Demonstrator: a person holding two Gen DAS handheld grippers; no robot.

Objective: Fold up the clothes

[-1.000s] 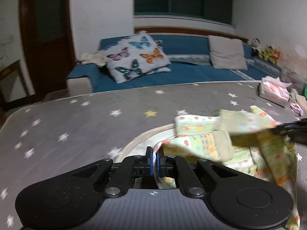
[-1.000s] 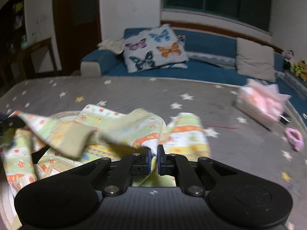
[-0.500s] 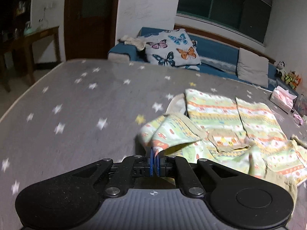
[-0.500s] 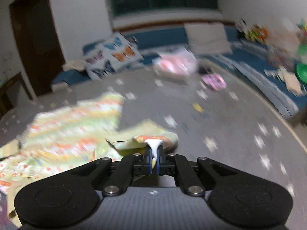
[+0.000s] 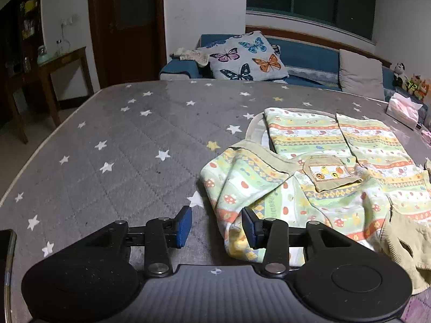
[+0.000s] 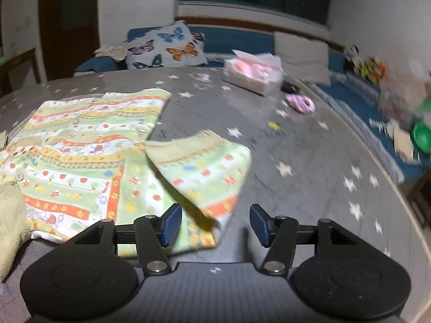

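Across the lower right of the left wrist view, a patterned garment (image 5: 336, 167) lies spread on the grey star-printed surface (image 5: 121, 140), its near sleeve folded over toward the frame's centre. At the bottom edge, the left gripper (image 5: 216, 223) is spread wide, its blue pads (image 5: 184, 224) holding nothing, with the sleeve's edge just beside the right-hand pad. Low in the right wrist view, the right gripper (image 6: 212, 223) also gapes, 1 sleeve corner lying between its fingers, ungripped. A pink tissue pack (image 6: 253, 74) sits at upper centre.
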